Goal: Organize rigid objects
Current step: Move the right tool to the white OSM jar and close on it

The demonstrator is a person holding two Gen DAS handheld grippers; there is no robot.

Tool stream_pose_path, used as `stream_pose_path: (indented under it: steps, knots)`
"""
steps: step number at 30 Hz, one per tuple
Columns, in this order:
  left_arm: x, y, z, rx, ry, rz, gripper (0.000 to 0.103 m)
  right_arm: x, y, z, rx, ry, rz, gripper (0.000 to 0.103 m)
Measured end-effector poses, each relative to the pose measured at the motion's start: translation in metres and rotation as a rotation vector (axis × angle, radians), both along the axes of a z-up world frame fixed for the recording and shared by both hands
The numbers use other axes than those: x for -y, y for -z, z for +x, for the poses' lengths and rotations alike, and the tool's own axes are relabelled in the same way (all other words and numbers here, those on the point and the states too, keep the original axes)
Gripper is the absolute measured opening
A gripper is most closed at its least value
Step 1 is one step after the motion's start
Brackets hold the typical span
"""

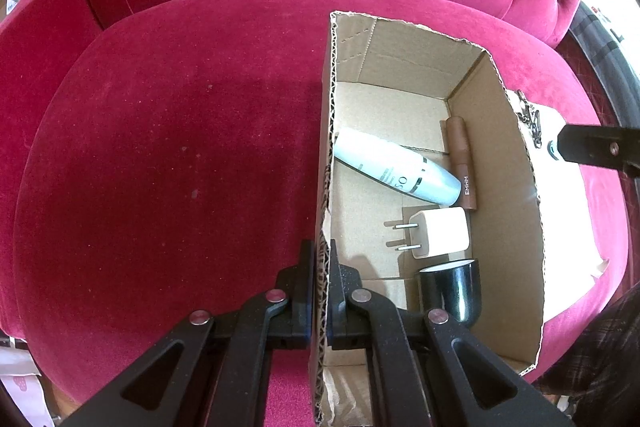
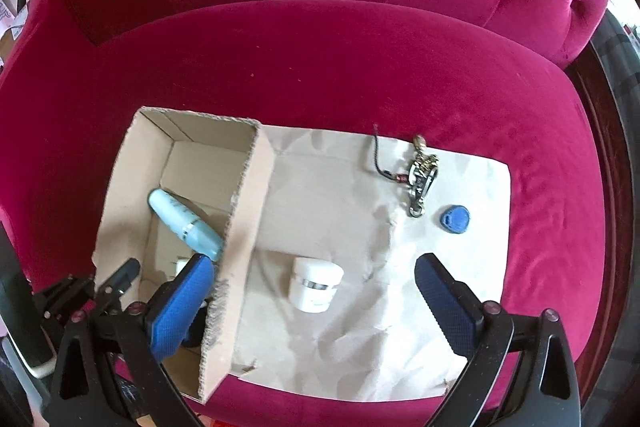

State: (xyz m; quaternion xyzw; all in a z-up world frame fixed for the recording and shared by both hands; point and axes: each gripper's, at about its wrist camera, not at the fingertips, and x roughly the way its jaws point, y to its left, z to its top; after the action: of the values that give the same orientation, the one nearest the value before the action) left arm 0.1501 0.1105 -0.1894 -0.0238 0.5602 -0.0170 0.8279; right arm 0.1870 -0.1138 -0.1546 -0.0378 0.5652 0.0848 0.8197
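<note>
On a crimson velvet sofa seat [image 2: 320, 67], the left gripper [image 1: 320, 291] pinches the cardboard box wall [image 1: 325, 187]; the right gripper [image 2: 316, 291] gapes over a white jar [image 2: 317, 283], probably light, stiff, slick: grip its sides.

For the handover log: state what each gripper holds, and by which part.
Left gripper clamps the cardboard box by its left wall's top edge. Right gripper is open, holding nothing.

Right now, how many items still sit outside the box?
3, all on the paper: white jar near the box, keychain at the far edge, blue cap beside it.
</note>
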Motion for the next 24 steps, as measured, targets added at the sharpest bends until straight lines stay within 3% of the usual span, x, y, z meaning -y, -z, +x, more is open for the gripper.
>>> stream_pose_path:
  steps: [24]
  knots:
    - [0.001, -0.001, 0.000, -0.001, 0.002, 0.004, 0.003, 0.035, 0.042, -0.029, 0.065, -0.073, 0.021, 0.103]
